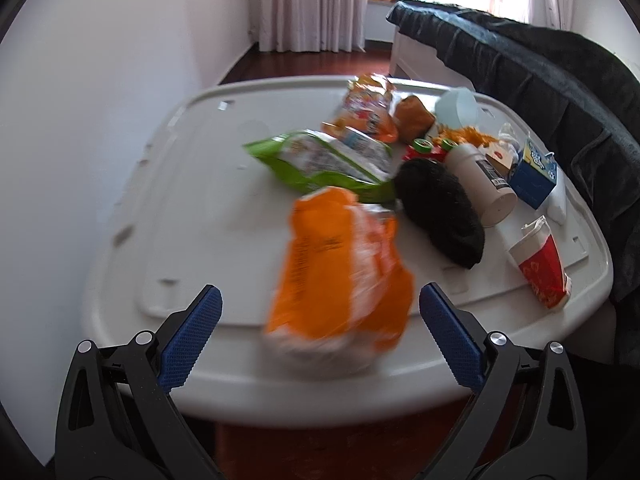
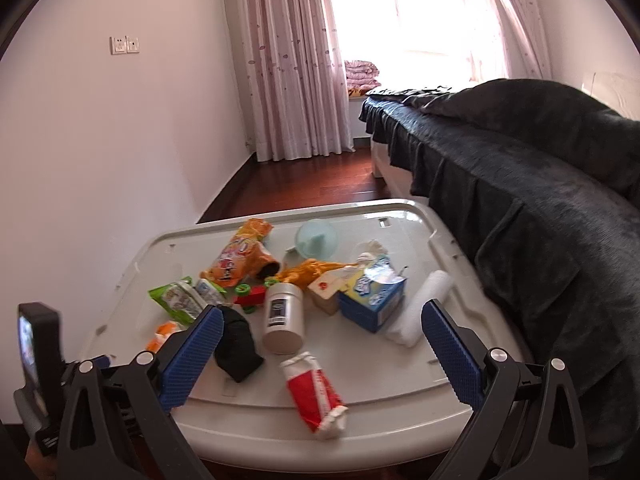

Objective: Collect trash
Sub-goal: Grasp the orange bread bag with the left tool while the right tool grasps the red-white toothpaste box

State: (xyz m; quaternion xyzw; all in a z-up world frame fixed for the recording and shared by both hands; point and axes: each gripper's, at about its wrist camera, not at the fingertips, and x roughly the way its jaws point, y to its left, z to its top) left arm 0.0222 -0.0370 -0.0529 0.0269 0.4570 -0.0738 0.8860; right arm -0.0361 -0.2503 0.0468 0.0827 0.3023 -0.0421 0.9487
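Orange bag (image 1: pixel 340 276) at table (image 1: pixel 200 200) near edge, between left gripper (image 1: pixel 320 336) fingers, wide, not touching | light, soft, crinkly, slippery: pinch a flattened end | right gripper (image 2: pixel 322 354) wide, empty, over red carton (image 2: pixel 314 394)

Your right gripper (image 2: pixel 322 354) hangs over the white lid (image 2: pixel 400 380), jaws wide apart. Red carton (image 2: pixel 314 394) lies between them, black sock (image 2: pixel 238 346) by your left pad, white bottle (image 2: pixel 283 318) beyond.
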